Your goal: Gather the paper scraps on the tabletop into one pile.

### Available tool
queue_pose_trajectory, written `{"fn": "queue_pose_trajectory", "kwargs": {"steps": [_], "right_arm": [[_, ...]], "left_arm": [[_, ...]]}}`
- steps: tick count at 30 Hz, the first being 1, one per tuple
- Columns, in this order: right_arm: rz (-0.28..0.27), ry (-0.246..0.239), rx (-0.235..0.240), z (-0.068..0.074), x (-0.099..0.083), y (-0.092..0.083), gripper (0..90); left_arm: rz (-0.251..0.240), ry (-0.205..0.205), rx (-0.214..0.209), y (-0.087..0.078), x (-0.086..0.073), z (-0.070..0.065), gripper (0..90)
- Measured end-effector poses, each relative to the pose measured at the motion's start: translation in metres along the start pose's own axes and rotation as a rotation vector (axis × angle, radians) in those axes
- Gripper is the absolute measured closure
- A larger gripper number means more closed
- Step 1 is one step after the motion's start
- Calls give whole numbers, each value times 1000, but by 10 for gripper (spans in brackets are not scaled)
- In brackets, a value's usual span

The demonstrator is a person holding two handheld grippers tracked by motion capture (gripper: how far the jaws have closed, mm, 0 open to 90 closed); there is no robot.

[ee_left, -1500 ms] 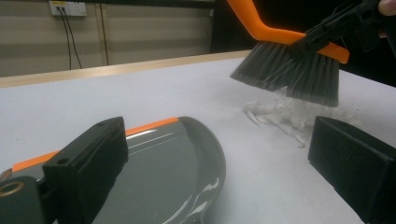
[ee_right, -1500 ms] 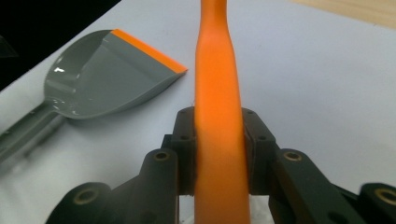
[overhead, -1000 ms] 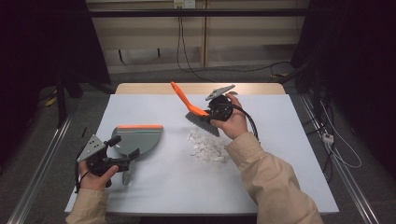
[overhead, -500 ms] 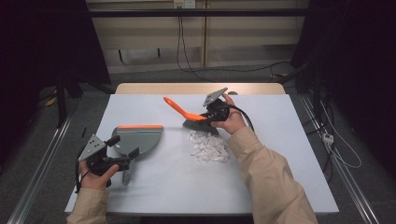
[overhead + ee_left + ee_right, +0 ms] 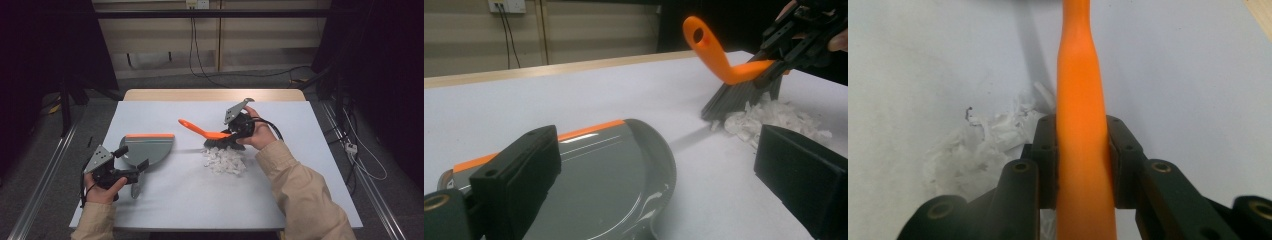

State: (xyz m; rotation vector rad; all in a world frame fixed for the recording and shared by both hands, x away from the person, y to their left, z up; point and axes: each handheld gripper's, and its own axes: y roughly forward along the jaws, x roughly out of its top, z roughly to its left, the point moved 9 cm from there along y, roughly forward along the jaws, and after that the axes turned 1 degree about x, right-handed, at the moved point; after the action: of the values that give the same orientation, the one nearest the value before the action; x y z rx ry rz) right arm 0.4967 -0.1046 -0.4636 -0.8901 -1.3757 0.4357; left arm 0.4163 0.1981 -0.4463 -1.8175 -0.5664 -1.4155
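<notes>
The right gripper (image 5: 234,133) squeezes the smooth orange handle of the brush (image 5: 200,131). Its dark bristles sit at the far edge of the pile of crumpled white paper bits (image 5: 225,161). The shiny grey dustpan (image 5: 148,150), rounded with an orange strip, lies left of the pile. The left gripper (image 5: 136,168) stands wide at the dustpan's near end.

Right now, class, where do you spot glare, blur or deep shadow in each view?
High view: dark surroundings, evenly lit table. Left gripper view: glare streaks on the grey dustpan, near jaws blurred. Right gripper view: orange brush handle soft, paper scraps sharper.
</notes>
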Motion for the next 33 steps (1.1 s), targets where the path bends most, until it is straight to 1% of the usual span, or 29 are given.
{"fn": "queue_pose_trajectory", "kwargs": {"steps": [1,2,4,6,7,11,12,14,15,17,19,20,24,25,27,29,30,32,33], "right_arm": [[-17,19,-16,-2,1,-4,717],[-36,39,-22,-3,2,-7,717],[-65,81,-54,-7,4,-14,716],[-88,113,-53,-9,6,-19,716],[-95,127,-63,-10,6,-21,716],[-95,154,-76,-11,4,-27,716],[-97,163,-86,-11,3,-28,717],[-114,183,-88,-11,1,-33,716],[-122,195,-103,-13,-1,-35,716],[-128,216,-97,-13,-5,-39,716],[-114,226,-115,-14,-11,-41,716],[-103,232,-116,-13,-14,-42,716],[-133,302,-143,-12,-21,-48,717],[-134,317,-149,-11,-23,-49,716],[-121,337,-180,-11,-29,-51,716],[-127,372,-206,-11,-34,-55,716],[-137,387,-218,-11,-36,-58,716],[-168,415,-217,-9,-38,-62,716],[-170,426,-229,-8,-39,-63,716]], "left_arm": [[2,4,-2,0,0,0,45],[3,6,-3,0,0,-1,45],[2,4,-5,0,0,-1,45],[-3,4,-7,0,1,-1,45],[-3,4,-8,0,1,-1,45],[-3,3,-8,-1,1,0,45],[-4,2,-11,-1,1,0,45],[-2,5,-13,-1,1,-1,45],[-5,2,-13,-2,2,-1,45],[-7,-3,-13,-2,2,0,45],[-5,-8,-16,-3,2,-1,45],[0,-8,-14,-3,2,0,45],[23,5,-31,-2,1,-4,41],[24,2,-38,-2,0,-6,39],[37,14,-49,-2,-1,-9,37],[37,15,-54,-2,0,-11,35],[43,16,-51,-2,-1,-12,33],[53,18,-48,-3,-2,-13,32],[63,23,-48,-3,-3,-13,34]]}}
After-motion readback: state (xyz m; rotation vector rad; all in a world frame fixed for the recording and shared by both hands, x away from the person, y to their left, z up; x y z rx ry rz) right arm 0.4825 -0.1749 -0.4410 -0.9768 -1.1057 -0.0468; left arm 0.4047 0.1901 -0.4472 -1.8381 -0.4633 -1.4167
